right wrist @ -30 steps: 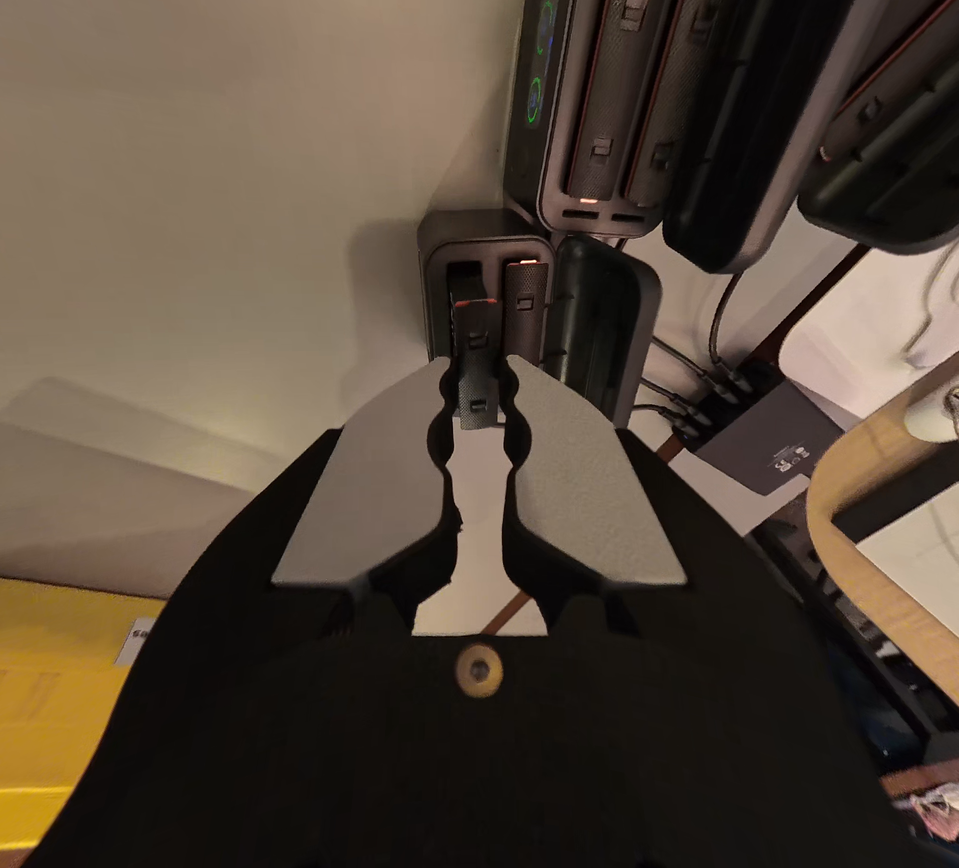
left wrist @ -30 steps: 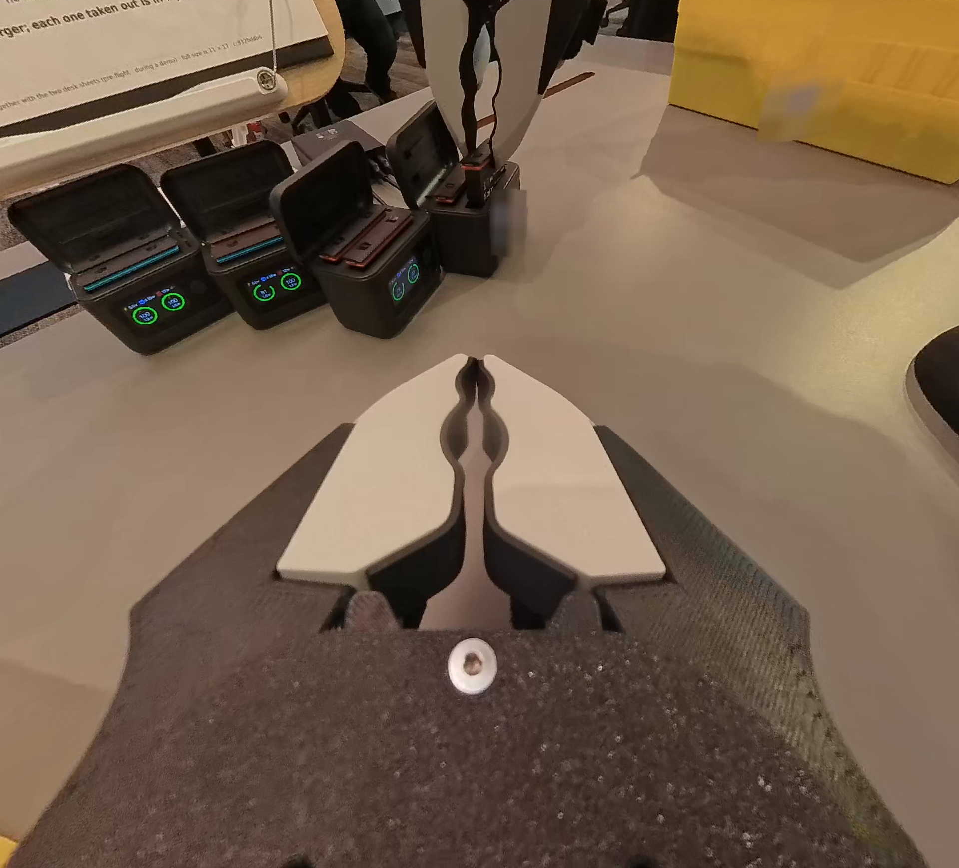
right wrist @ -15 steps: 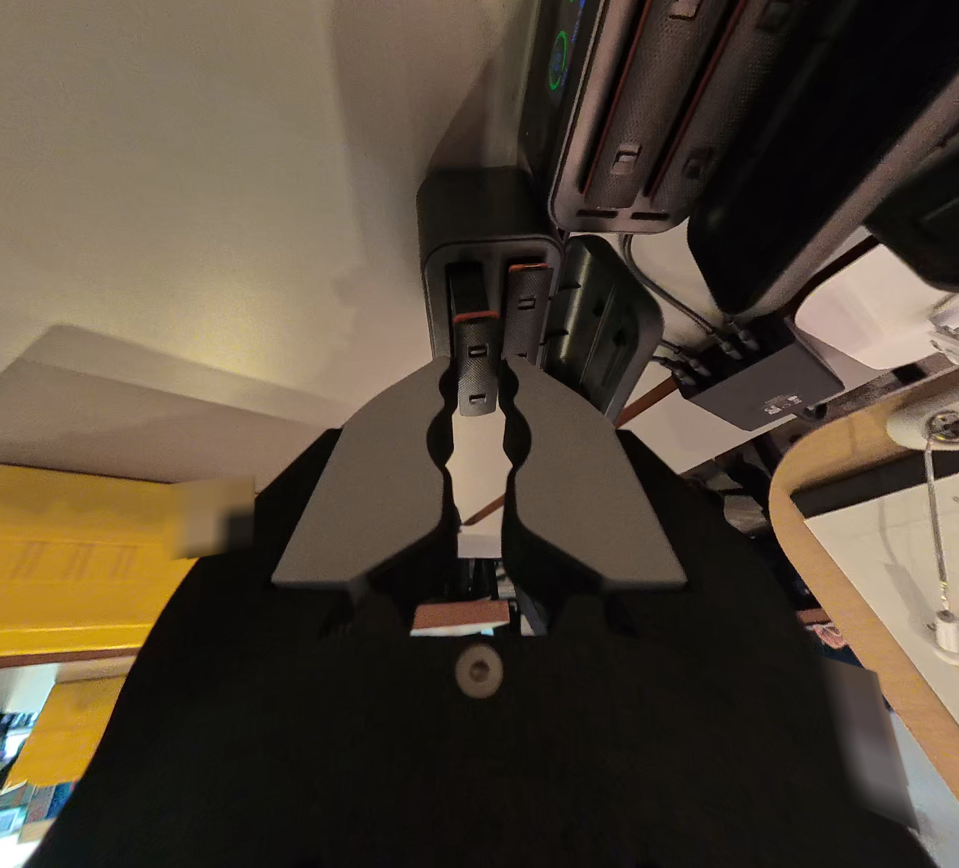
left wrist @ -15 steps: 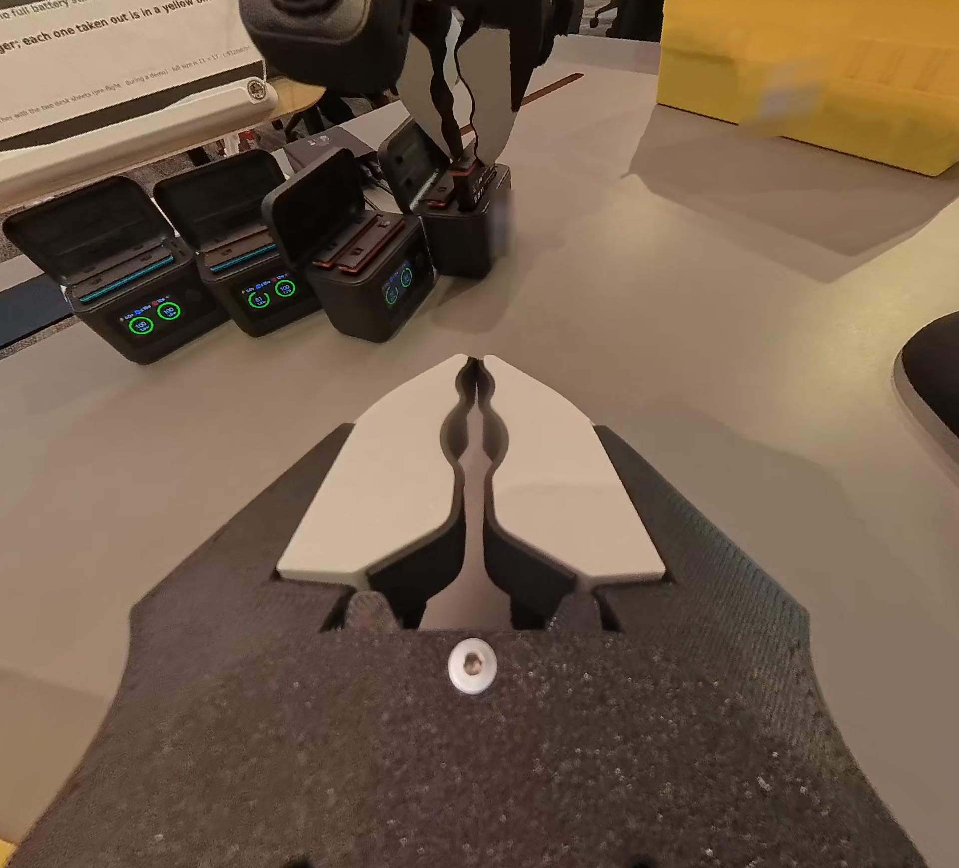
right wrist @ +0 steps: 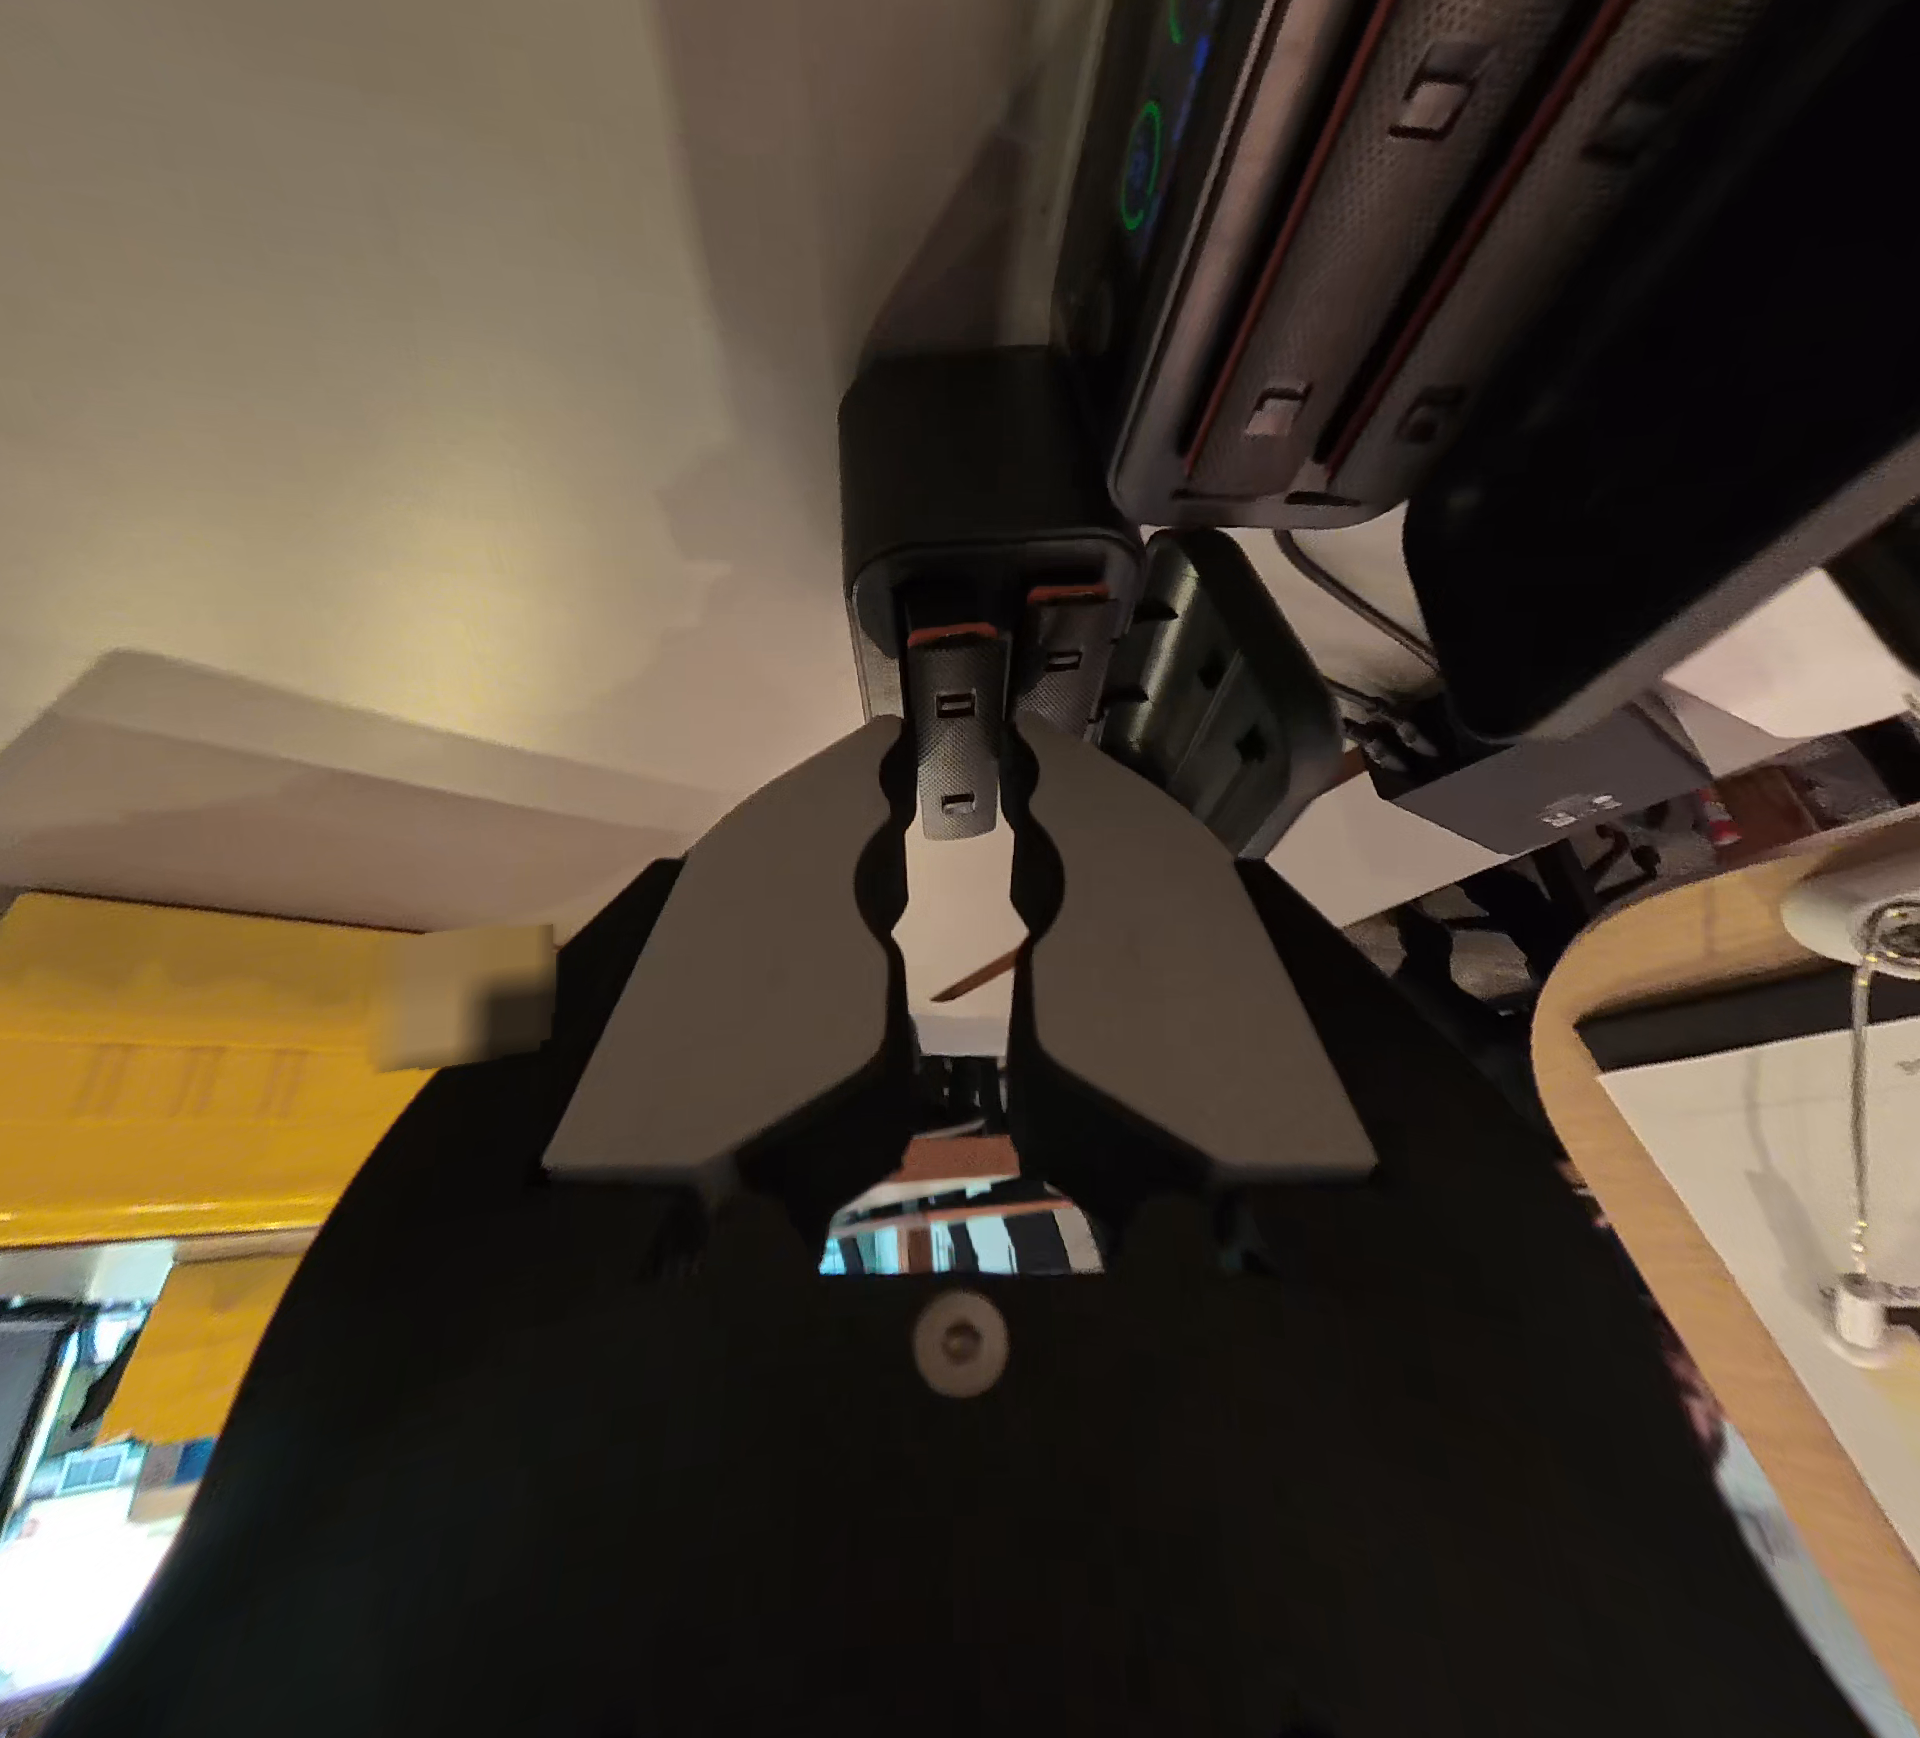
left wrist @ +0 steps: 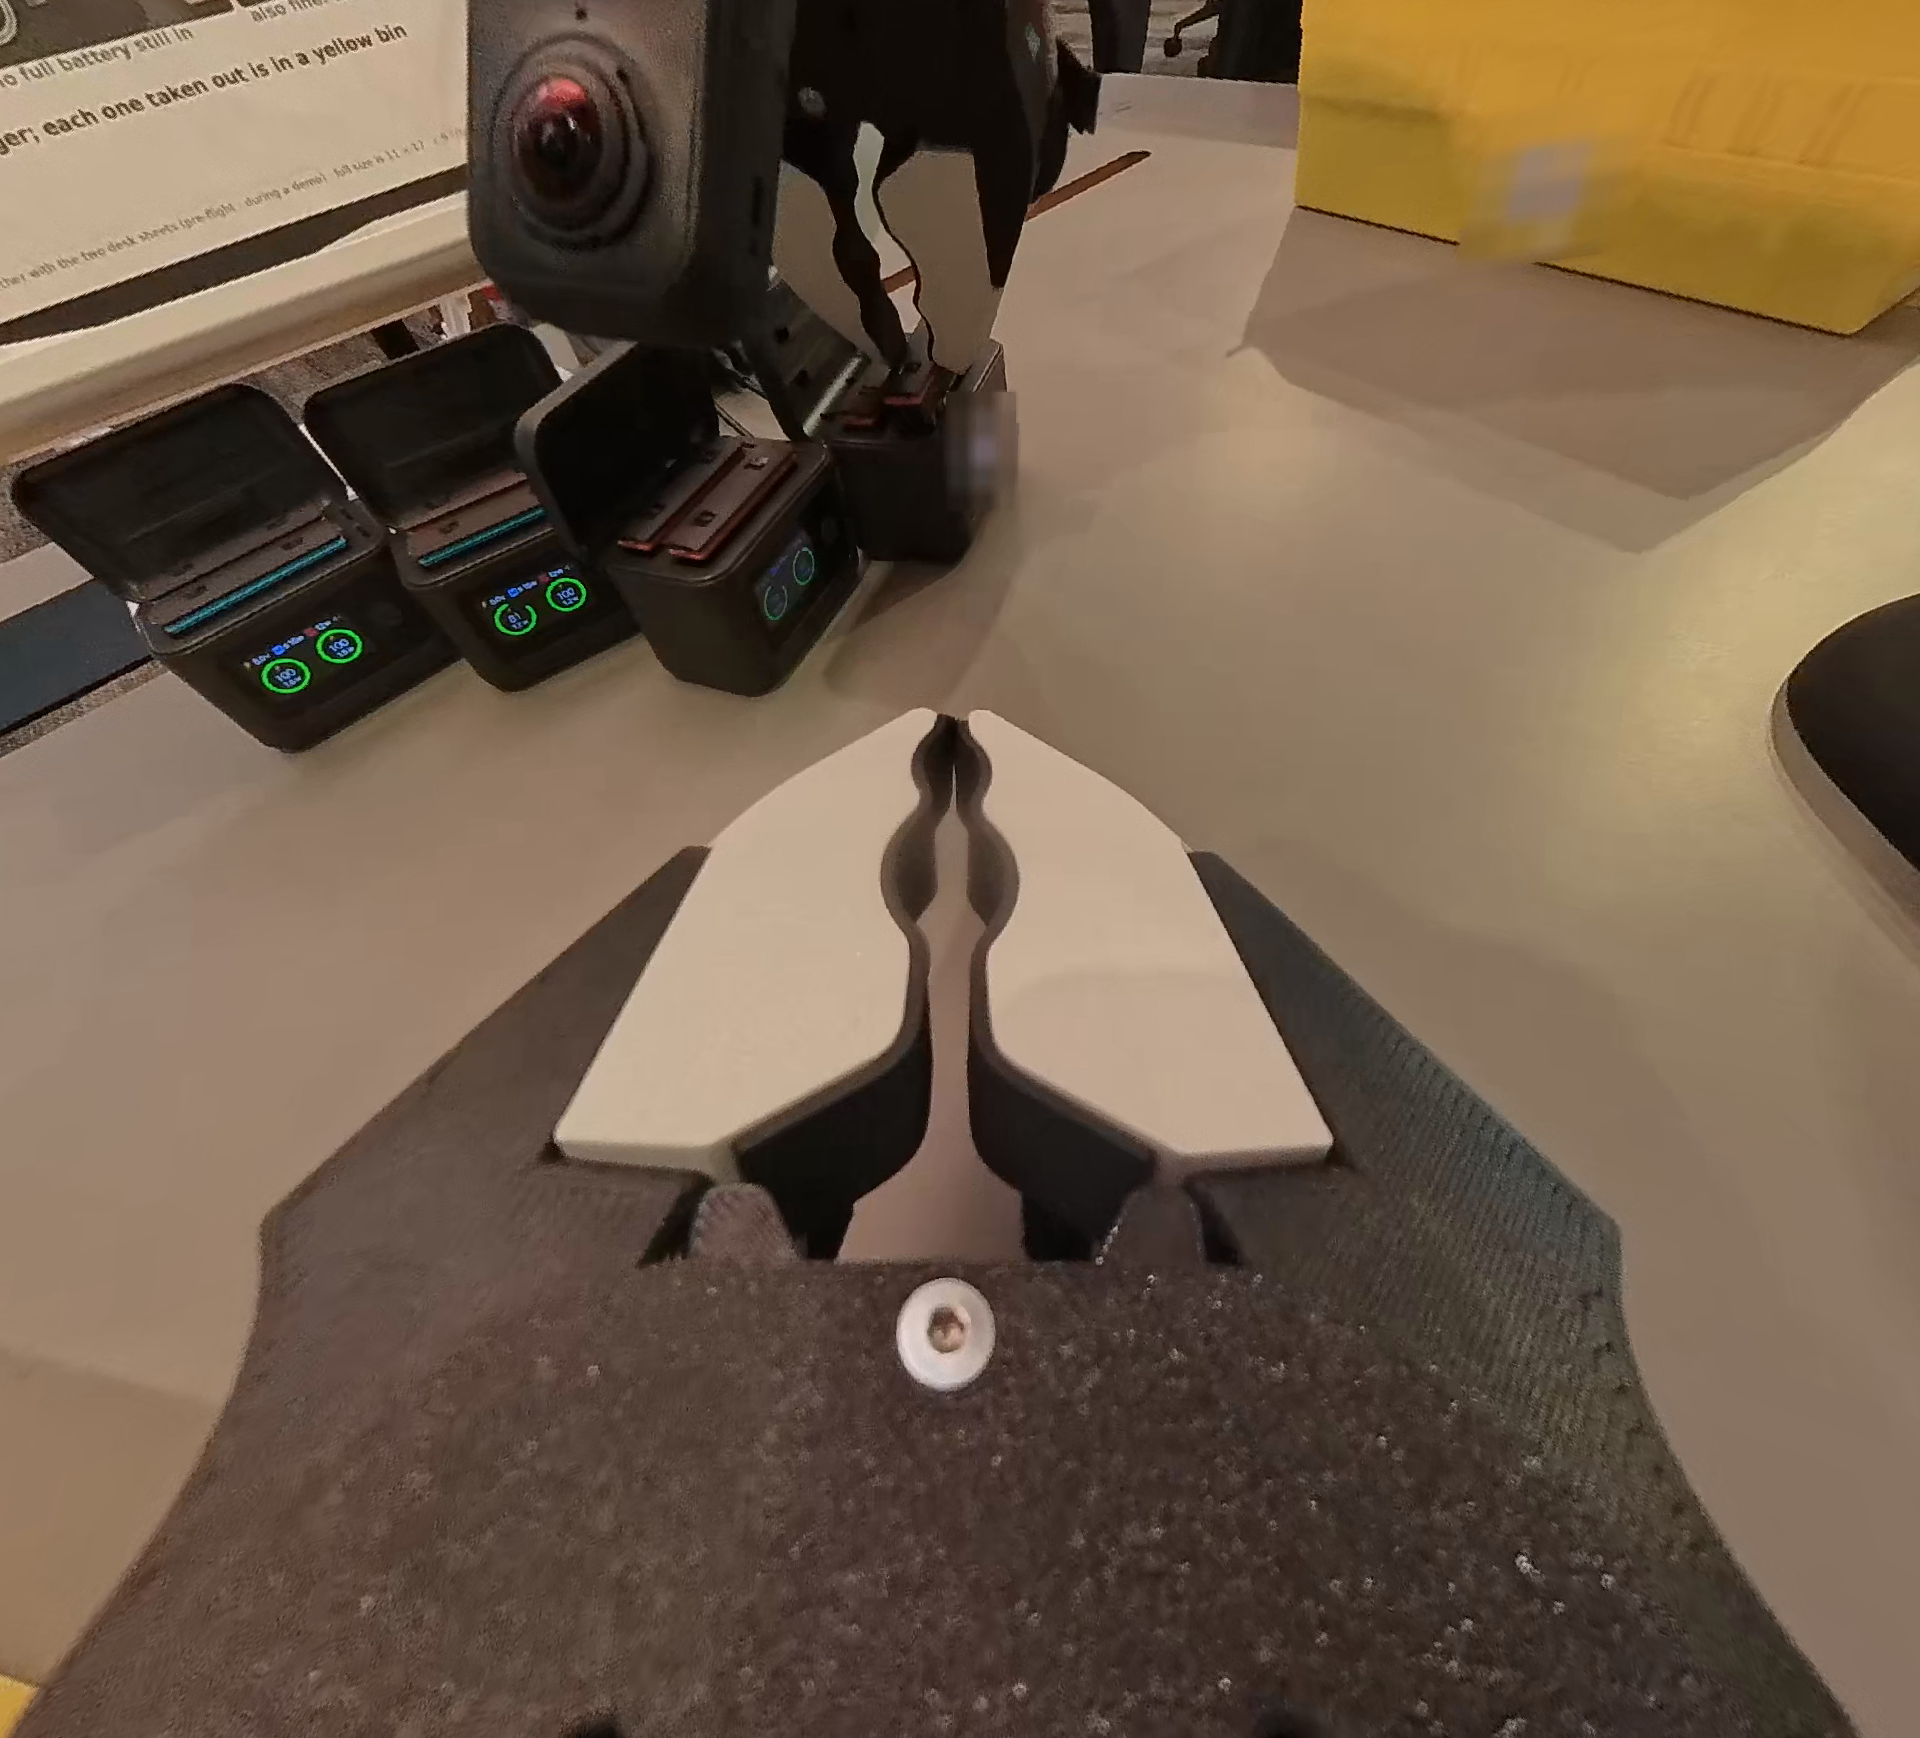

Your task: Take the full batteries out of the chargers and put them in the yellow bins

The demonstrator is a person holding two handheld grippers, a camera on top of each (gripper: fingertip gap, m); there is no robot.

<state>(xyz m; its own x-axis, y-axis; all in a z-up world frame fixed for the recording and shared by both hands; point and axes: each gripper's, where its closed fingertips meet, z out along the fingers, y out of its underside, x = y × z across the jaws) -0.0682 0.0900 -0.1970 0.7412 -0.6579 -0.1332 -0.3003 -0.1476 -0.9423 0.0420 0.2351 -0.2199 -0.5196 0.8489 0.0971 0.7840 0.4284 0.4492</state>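
Four black chargers with open lids stand in a row in the left wrist view; the rightmost charger point(left wrist: 914, 493) is under my right gripper point(left wrist: 920, 343). In the right wrist view my right gripper point(right wrist: 958, 734) is shut on a black battery point(right wrist: 956, 758) with an orange end, partly lifted out of that charger point(right wrist: 966, 462). A second battery point(right wrist: 1070, 639) sits in the slot beside it. The neighbouring charger point(right wrist: 1403, 182) holds two batteries. My left gripper point(left wrist: 951, 732) is shut and empty, low over the table in front of the chargers. A yellow bin point(left wrist: 1621, 130) stands at the far right.
An instruction board point(left wrist: 208, 26) on a wooden stand rises behind the chargers. A dark round object point(left wrist: 1860, 732) lies at the right table edge. A grey power hub point(right wrist: 1558, 805) with cables sits behind the chargers. The yellow bin also shows in the right wrist view point(right wrist: 187, 1044). My right fingertips sit around 20 cm from my left ones.
My right gripper has tilted and drawn the battery farther out of its slot; its camera now shows large in the left wrist view. My left gripper stays shut and has shifted slightly.
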